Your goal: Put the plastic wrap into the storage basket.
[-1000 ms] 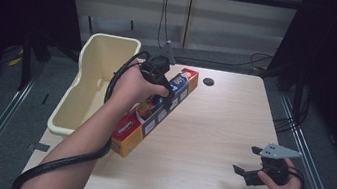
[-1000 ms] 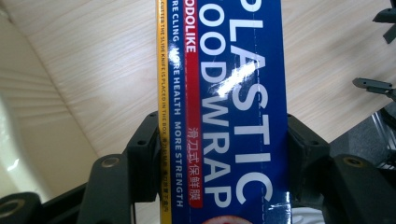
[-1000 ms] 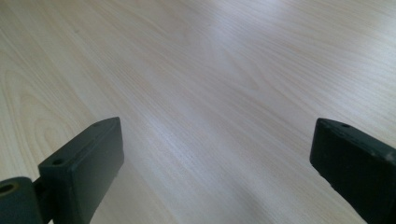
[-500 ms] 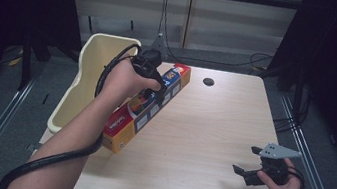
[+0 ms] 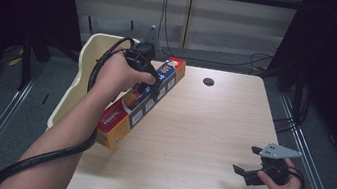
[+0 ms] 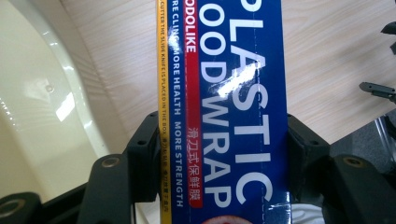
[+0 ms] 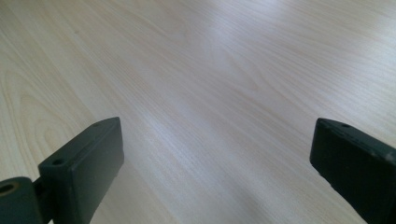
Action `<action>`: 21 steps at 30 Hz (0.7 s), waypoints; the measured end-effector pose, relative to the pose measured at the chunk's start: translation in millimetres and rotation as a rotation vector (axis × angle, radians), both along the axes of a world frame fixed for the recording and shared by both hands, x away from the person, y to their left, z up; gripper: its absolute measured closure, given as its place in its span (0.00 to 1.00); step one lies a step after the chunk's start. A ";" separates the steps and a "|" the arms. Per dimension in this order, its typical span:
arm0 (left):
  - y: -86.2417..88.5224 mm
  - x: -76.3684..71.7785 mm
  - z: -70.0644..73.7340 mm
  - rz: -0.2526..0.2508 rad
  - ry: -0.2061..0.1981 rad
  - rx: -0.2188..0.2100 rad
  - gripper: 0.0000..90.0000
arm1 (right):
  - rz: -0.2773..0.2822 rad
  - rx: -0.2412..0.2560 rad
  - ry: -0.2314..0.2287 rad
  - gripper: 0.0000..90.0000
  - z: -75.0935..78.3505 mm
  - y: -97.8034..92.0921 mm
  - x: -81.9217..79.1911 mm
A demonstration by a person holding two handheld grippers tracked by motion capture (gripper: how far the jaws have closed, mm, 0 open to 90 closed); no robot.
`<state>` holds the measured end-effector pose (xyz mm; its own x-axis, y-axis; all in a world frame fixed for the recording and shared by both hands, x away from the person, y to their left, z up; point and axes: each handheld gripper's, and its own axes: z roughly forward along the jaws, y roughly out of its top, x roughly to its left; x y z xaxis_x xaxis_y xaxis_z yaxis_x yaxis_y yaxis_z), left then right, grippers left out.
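A long blue, red and orange box of plastic wrap (image 5: 140, 104) hangs tilted over the table's left edge. My left gripper (image 5: 145, 85) is shut on its middle. In the left gripper view the blue box face (image 6: 233, 107) fills the space between both black jaws, with my left gripper (image 6: 219, 158) clamped on its sides. My right gripper (image 5: 246, 167) rests low over the table's near right corner, open and holding nothing. The right gripper view shows my right gripper (image 7: 217, 154) with its jaws wide apart over bare wood.
A cream plastic tub (image 5: 83, 76) stands just off the table's left side, under the box's near end. The wooden table (image 5: 201, 130) has a dark round hole (image 5: 208, 82) near its far edge. Cables trail from both grippers.
My left gripper has carried the box leftward, so its near end now overhangs the tub. The right gripper has stayed put.
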<state>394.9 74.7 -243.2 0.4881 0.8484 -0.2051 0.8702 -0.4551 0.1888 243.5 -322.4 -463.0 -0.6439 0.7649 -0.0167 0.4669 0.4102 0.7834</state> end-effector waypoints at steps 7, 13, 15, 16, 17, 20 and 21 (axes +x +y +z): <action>7.8 0.9 4.4 0.023 0.000 -0.007 0.46 | 0.002 0.002 0.001 0.03 0.2 0.1 -0.2; 15.2 1.2 10.3 0.044 0.003 -0.008 0.46 | 0.000 0.002 0.000 0.03 0.7 -0.1 -0.3; 17.4 1.2 11.7 0.050 0.001 -0.004 0.46 | -0.002 -0.001 0.000 0.03 0.9 0.1 -0.6; 18.8 1.3 12.6 0.060 -0.001 -0.006 0.46 | 0.000 -0.002 -0.002 0.03 0.7 0.2 -0.4; 20.5 1.5 13.2 0.058 0.005 -0.005 0.46 | -0.001 -0.002 -0.002 0.03 0.7 0.2 -0.5; 23.1 1.6 13.8 0.070 -0.002 -0.005 0.46 | -0.002 -0.003 -0.004 0.03 0.8 0.2 -0.4; 25.8 1.6 14.3 0.079 -0.004 -0.002 0.46 | -0.002 -0.002 -0.002 0.03 0.9 0.1 -0.4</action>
